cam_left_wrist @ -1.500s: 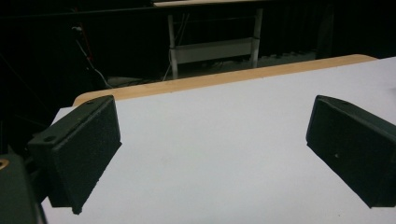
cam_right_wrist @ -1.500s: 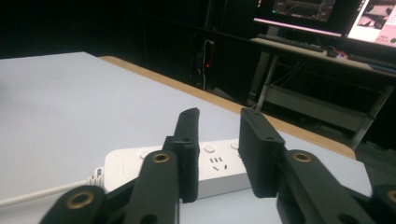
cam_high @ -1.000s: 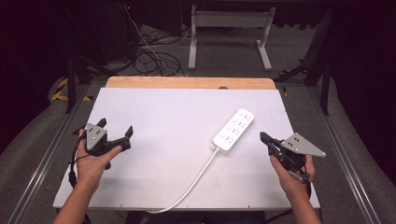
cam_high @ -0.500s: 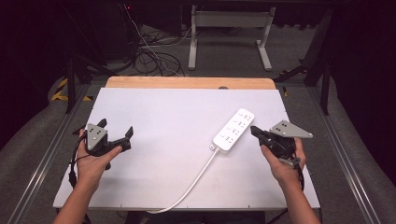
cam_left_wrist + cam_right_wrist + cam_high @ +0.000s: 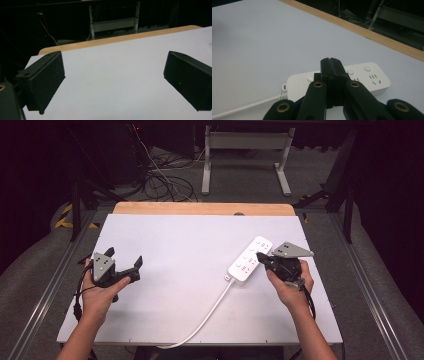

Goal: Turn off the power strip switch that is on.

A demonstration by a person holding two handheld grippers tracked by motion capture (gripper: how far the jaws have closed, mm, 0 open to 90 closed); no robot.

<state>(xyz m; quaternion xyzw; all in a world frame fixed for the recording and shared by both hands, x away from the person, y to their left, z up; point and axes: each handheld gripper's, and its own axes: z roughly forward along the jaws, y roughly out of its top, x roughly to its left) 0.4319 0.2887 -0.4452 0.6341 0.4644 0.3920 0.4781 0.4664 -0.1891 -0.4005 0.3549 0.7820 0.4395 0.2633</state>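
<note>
I have two tools and one power strip point(image 5: 248, 259) on the desk point(image 5: 180, 250), plus its single white cord point(image 5: 207, 315) trailing off toward my edge. The strip is a smooth white plastic bar with rounded corners, lying at an angle right of the desk's middle; I count two round buttons on it in the right gripper view (the rest sit behind my jaws). My right tool point(image 5: 261, 257) has moved in from the strip's right over the last second and now hovers at its near long side, the matte black jaws pressed together on nothing. My left tool point(image 5: 123, 260) has stayed well left of the strip, its blocky, grainy pads point(image 5: 46, 80) spread wide over bare white desk. A wooden strip edges the desk's far side.
</note>
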